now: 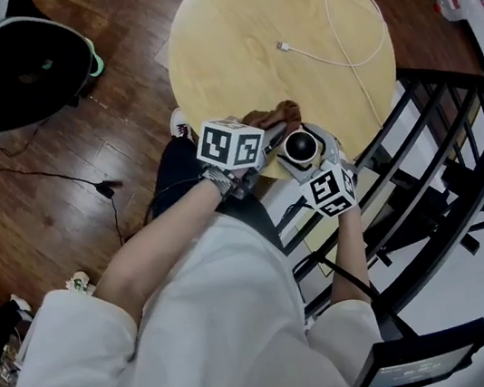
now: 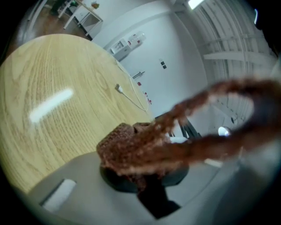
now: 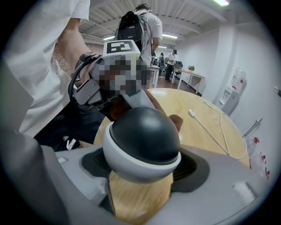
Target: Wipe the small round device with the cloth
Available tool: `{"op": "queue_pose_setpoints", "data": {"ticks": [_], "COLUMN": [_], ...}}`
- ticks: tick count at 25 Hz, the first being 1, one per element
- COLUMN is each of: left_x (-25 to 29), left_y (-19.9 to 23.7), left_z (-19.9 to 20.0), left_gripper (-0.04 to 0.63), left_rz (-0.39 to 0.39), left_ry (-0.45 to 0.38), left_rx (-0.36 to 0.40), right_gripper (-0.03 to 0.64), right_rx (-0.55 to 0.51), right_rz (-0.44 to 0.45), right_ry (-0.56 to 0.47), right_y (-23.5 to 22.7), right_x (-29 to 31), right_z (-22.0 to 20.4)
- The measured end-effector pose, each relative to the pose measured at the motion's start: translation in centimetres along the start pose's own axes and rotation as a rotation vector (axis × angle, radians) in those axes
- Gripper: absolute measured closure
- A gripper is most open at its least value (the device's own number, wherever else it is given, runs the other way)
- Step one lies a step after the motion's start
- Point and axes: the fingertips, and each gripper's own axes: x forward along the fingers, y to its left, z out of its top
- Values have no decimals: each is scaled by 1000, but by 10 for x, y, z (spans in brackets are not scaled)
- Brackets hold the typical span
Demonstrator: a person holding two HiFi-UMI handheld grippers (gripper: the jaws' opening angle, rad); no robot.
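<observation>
While right hand-held gripper (image 3: 142, 169) clamps black-domed device (image 3: 141, 132) | left hand-held gripper (image 2: 147, 180) clamps brown cloth (image 2: 131, 147)

Round device (image 3: 142, 140) blk dome, wht rim; brown cloth (image 2: 131, 147) bunched.

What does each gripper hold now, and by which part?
The left gripper pinches a bunched part of the brown cloth. The right gripper clamps the round device by the sides of its light lower body.
</observation>
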Motion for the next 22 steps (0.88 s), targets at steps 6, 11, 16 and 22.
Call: {"op": "queue_pose_setpoints", "data": {"ticks": [6,11,16,22], "left_x": [10,15,16,15], "left_y": [9,11,19,11], "left_z": [1,-2,-4,0], "left_gripper": [514,515,514,509], "left_rz": [108,153,226,188], "left_ry": [112,161,237,124], "left_rx": [157,275,410,449], "right_gripper": [252,253,252,252], "right_rx": [46,105,224,390], "right_rz": [-51,-90,-165,-258], "right_ry": [-5,29,91,170], "right_y": [-1,0,-3,-3], "right_x": [-1,-1,0,2], "right_z": [2,0,0,-5]}}
